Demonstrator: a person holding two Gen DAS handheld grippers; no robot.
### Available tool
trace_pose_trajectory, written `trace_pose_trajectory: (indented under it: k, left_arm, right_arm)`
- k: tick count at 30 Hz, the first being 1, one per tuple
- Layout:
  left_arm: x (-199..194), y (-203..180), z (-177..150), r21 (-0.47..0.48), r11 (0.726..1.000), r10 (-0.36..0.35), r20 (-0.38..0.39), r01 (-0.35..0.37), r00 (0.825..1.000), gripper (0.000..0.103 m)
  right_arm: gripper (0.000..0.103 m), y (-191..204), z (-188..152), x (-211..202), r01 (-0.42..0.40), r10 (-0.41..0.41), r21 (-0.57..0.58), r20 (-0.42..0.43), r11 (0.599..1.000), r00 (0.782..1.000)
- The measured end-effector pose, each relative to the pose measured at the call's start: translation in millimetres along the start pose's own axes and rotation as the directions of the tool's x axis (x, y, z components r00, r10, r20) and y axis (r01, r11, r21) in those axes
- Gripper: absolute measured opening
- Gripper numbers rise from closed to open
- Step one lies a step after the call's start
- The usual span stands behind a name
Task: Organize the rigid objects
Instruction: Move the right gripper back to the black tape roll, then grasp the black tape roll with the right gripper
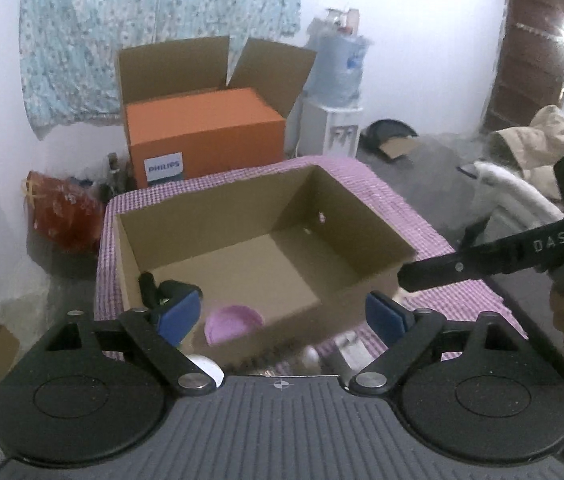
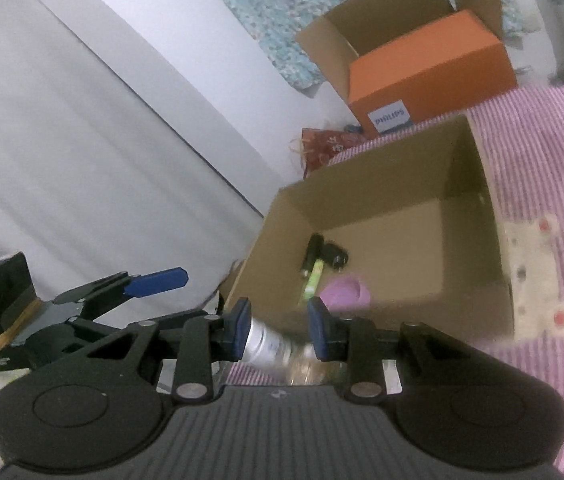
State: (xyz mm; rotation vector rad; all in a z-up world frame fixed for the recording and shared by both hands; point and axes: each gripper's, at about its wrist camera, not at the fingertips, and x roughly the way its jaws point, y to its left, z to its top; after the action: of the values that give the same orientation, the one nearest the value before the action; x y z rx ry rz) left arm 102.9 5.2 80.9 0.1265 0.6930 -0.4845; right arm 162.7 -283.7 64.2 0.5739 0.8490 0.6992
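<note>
Bottle (image 2: 278,346), clear with a silvery cap, sits clamped in the right tongs (image 2: 280,330) just short of the cardboard box (image 2: 477,184) on the checked surface (image 2: 541,128). Left tongs (image 1: 282,314) gape wide, empty. Next, I judge: carry it over the rim beside the pink bowl (image 2: 345,292), then release.

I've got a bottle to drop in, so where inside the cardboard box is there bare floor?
The cardboard box is bare across its far half and along the right wall. It is crowded at the near left corner: a pink lid, a green-handled tool and a black piece lie there. The bottle sits in the right gripper.
</note>
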Motion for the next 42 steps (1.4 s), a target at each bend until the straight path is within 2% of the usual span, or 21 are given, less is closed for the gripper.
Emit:
trace_pose_trajectory:
  k: [5,9,13,16,23,26,32,42]
  left_arm:
    - [0,-16,-43,-0.010,1.000,-0.015,-0.001,0.015,1.000,0.090]
    - [19,-24,-74,-0.046,0.998,-0.035,-0.047,0.033,0.998,0.088]
    - [39,-30,-95,-0.049,0.999,-0.003,-0.086,-0.001,0.996,0.086]
    - [53,-32,-104,-0.052,0.999,-0.001,-0.106,-0.005,0.994,0.085]
    - [80,-34,-117,-0.025,1.000,0.015,-0.158,-0.019,0.987,0.075]
    - [85,-36,-120,-0.015,1.000,0.004,-0.167,-0.007,0.986,0.072]
    - [94,-39,-120,0.020,1.000,0.019,-0.185,-0.016,0.983,0.065]
    - [103,-38,-118,0.023,1.000,0.006,-0.190,-0.002,0.982,0.066]
  right_arm:
    - [0.034,-10,-46,-6,0.002,-0.002,0.060,-0.002,0.998,1.000]
    - [0.034,-20,-76,1,0.037,-0.035,0.093,-0.025,0.995,0.999]
    - [0.034,-23,-90,11,0.133,-0.130,0.057,-0.045,0.989,0.990]
    - [0.035,-23,-95,20,0.173,-0.171,0.030,-0.058,0.984,0.983]
    - [0.038,-29,-105,52,0.225,-0.222,0.012,-0.098,0.974,0.970]
    - [0.043,-28,-103,61,0.248,-0.249,-0.020,-0.106,0.969,0.963]
    - [0.043,-28,-102,79,0.273,-0.279,-0.058,-0.128,0.960,0.952]
    - [0.040,-29,-106,104,0.292,-0.305,-0.106,-0.140,0.951,0.942]
